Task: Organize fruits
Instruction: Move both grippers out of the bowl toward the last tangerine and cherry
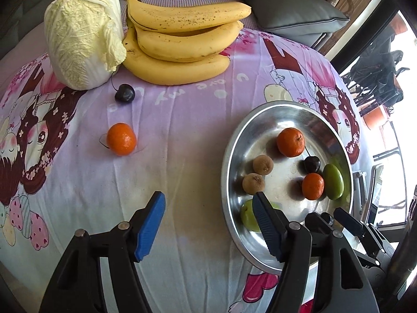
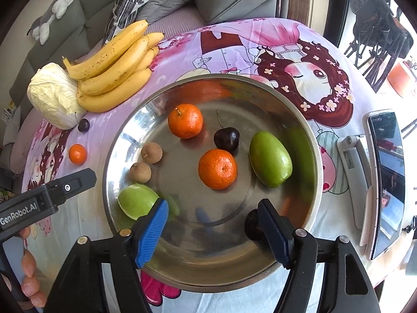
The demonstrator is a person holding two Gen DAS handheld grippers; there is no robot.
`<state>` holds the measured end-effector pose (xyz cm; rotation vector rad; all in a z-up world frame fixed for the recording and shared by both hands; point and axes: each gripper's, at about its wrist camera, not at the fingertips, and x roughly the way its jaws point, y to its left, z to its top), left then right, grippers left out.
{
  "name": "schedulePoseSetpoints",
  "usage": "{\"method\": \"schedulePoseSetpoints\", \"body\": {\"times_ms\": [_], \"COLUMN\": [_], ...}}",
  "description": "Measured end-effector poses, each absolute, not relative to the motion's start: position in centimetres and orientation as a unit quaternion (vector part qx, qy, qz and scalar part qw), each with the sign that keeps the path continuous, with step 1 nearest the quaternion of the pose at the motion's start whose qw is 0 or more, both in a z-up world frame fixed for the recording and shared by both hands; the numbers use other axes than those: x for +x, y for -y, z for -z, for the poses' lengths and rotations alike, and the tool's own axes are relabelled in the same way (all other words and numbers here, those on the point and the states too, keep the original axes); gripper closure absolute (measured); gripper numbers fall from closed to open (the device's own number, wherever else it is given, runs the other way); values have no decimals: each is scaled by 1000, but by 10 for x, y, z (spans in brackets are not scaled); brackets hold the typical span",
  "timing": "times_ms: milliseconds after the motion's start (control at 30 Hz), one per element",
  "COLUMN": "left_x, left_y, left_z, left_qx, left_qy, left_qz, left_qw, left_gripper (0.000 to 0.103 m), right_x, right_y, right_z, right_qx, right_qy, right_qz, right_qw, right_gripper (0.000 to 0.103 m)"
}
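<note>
A steel bowl [image 2: 307,140] holds two mandarins [image 2: 185,121], a cherry [image 2: 226,138], two longans [image 2: 151,152] and two green fruits [image 2: 270,159]. Another dark cherry [image 2: 252,225] lies in it by my right fingertip. My right gripper [image 2: 212,229] is open and empty over the bowl's near side. My left gripper [image 1: 209,224] is open and empty above the cloth, its right finger over the bowl's left rim [image 1: 226,172]. On the cloth lie a mandarin [image 1: 121,139], a cherry [image 1: 124,93] and a banana bunch [image 1: 179,44].
A napa cabbage [image 1: 83,34] stands at the back left beside the bananas. A phone on a stand [image 2: 385,180] is right of the bowl. Grey sofa cushions [image 1: 294,15] lie behind the round table. The left gripper's body [image 2: 47,198] shows left of the bowl.
</note>
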<state>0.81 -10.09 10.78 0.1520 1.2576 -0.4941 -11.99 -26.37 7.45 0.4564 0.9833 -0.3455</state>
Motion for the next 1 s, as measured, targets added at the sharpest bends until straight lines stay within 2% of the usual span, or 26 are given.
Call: {"method": "schedulePoseSetpoints", "body": {"times_ms": [233, 300, 333, 467, 600, 1000], "left_x": [19, 23, 24, 30, 38, 72], "left_y": [83, 78, 75, 65, 53, 7], "left_z": [-107, -107, -107, -109, -109, -101], "left_qx": [81, 80, 80, 73, 57, -21], "left_qy": [-577, -575, -572, -567, -567, -579], "left_qz": [206, 198, 195, 189, 181, 134], "left_qw": [787, 790, 793, 799, 802, 804], "left_gripper": [32, 19, 17, 17, 17, 16], "right_x": [-112, -110, -108, -102, -95, -51], "right_y": [258, 255, 254, 248, 239, 204], "right_z": [-74, -75, -76, -79, -82, -98], "right_qx": [215, 210, 207, 201, 189, 170], "right_qy": [-474, -475, -476, -477, -478, -473], "right_qz": [160, 163, 165, 165, 160, 102], "right_qw": [839, 839, 839, 840, 843, 858], "right_gripper": [20, 20, 20, 18, 8, 5]}}
